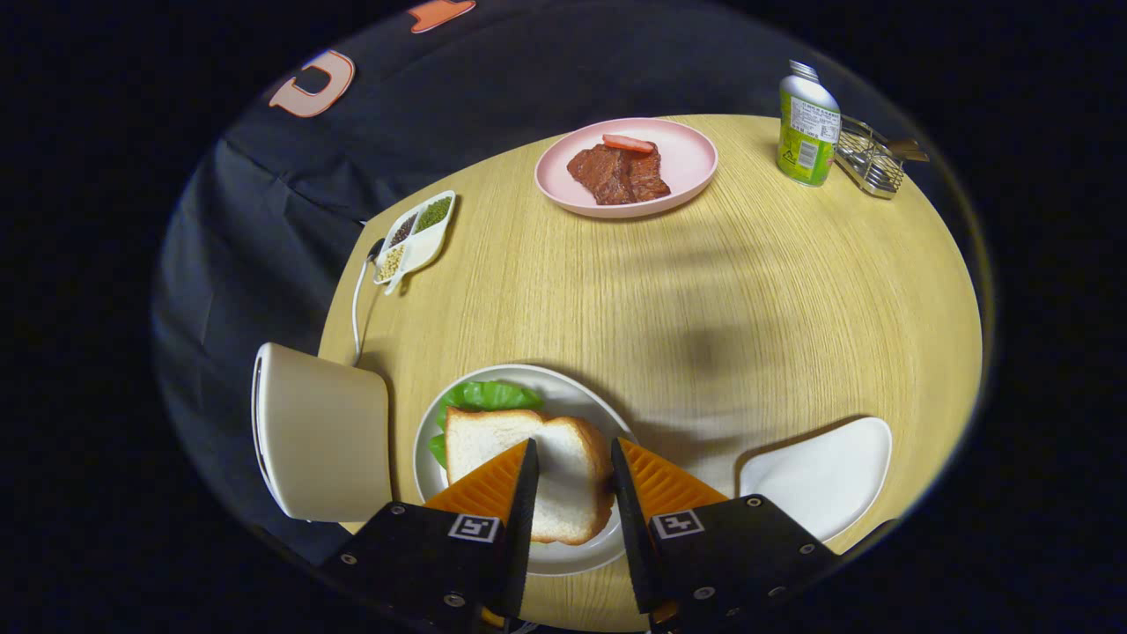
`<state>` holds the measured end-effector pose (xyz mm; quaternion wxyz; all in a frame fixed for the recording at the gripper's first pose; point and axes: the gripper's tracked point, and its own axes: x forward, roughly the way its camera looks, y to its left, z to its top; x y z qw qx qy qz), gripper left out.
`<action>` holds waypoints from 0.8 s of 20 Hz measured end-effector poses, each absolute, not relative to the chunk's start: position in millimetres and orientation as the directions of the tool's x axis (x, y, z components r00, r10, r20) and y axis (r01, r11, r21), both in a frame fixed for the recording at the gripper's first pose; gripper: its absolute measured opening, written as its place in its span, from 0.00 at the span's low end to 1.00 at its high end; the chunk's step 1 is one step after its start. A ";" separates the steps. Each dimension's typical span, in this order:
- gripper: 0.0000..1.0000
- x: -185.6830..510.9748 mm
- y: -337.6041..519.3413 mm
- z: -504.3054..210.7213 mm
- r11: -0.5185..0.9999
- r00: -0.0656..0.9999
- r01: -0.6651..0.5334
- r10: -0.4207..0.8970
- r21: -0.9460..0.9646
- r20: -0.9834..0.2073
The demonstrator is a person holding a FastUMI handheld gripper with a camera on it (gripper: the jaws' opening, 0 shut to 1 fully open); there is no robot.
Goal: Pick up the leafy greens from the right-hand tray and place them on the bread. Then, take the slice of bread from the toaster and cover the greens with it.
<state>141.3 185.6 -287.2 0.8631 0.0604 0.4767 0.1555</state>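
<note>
A slice of white bread (528,467) lies on the round white plate (577,392), covering the leafy greens (484,396), whose edge sticks out at its far left side. My gripper (572,458) hovers just above the bread, open, with a gap between its fingers and nothing held. The cream toaster (321,431) stands left of the plate. The white right-hand tray (819,475) lies bare to the right of the fingers.
Beyond the plate, at the far side of the wooden table (704,291), a pink plate (687,158) holds meat. A green bottle (808,123) and a wire rack (870,158) stand far right. A divided condiment dish (418,233) sits far left.
</note>
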 end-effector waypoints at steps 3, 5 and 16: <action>0.55 141.0 179.8 -289.6 0.950 0.501 -0.199 0.309 0.240 -0.808; 0.58 141.3 172.0 -283.3 0.957 0.522 -0.188 0.288 0.221 -0.803; 0.99 112.8 70.4 -154.9 0.990 0.756 -0.133 0.138 0.056 -0.640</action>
